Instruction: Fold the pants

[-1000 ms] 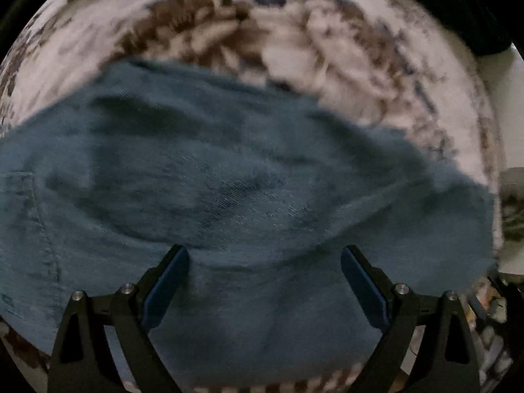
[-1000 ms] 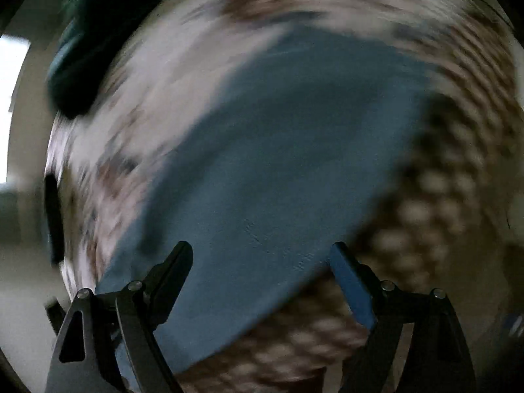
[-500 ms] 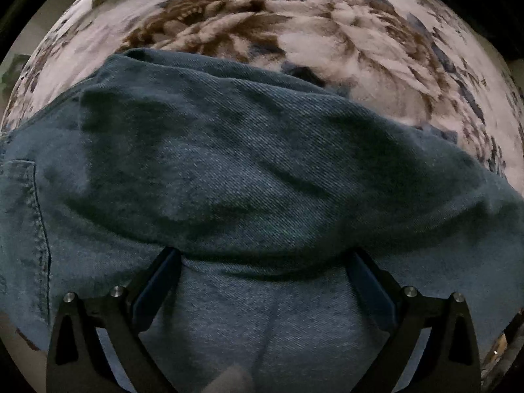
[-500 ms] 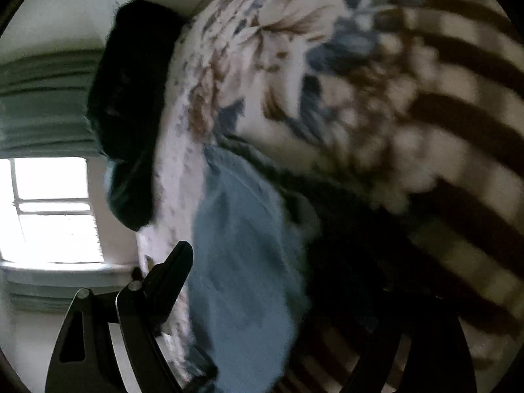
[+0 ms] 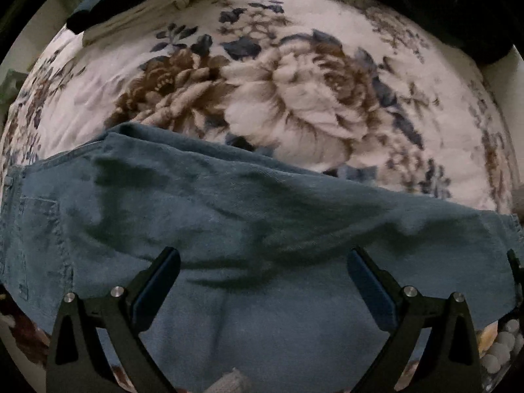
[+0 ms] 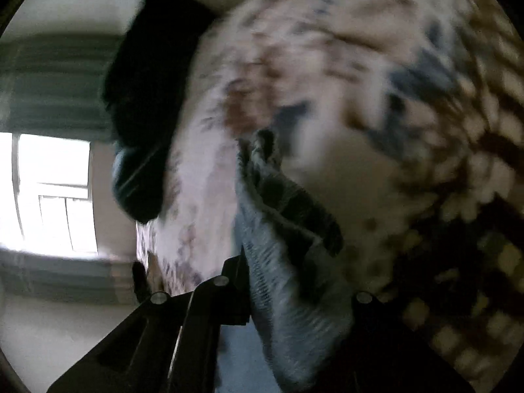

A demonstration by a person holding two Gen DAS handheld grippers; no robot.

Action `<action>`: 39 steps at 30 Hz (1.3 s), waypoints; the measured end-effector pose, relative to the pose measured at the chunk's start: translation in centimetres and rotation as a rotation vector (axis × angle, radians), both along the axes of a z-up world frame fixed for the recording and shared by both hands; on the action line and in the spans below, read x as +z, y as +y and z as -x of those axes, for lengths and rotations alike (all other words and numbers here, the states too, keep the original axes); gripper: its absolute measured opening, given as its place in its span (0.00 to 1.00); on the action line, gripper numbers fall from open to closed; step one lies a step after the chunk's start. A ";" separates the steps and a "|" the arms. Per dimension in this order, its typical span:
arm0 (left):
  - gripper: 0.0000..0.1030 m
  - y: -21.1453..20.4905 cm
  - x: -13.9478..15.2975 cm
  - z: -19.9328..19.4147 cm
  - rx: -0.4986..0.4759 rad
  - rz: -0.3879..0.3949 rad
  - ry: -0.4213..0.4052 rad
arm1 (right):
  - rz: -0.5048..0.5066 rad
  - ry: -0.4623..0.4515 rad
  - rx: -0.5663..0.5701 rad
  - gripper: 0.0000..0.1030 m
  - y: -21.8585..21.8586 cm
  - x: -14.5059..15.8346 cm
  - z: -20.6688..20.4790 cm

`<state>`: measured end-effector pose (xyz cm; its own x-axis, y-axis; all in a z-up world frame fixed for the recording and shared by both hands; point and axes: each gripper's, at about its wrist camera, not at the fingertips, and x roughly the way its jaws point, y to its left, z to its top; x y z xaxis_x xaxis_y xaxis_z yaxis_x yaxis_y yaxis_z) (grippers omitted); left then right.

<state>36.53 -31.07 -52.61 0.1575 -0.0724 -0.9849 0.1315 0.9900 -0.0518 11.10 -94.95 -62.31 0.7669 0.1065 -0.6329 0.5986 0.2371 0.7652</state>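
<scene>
The left gripper is hovering with its fingers spread wide apart, gripping nothing, just above the blue denim pants. The pants are lying across a bed covered by a floral blanket, stretching from left to right under the gripper, with a stitched pocket showing at the left end and soft wrinkles running through the cloth. Beyond the pants, dark clothing is lying at the far edge of the bed.

The right gripper is clamping a bunched fold of the pants between its fingers, and the cloth is rising out of them in a ridge; this view is blurred. Behind the cloth the blanket is filling the view, with a dark bundle at its edge and a bright window to the left.
</scene>
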 end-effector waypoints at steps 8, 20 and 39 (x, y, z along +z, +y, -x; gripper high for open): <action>1.00 8.9 4.0 0.5 0.136 0.069 -0.024 | 0.072 -0.066 0.242 0.09 12.4 8.7 -8.9; 1.00 23.2 2.9 4.0 0.236 0.027 -0.011 | 0.151 0.028 0.758 0.08 41.7 1.7 -18.2; 0.93 20.9 -1.3 -0.6 0.221 0.235 0.177 | 0.249 0.345 0.735 0.73 40.3 1.0 -17.8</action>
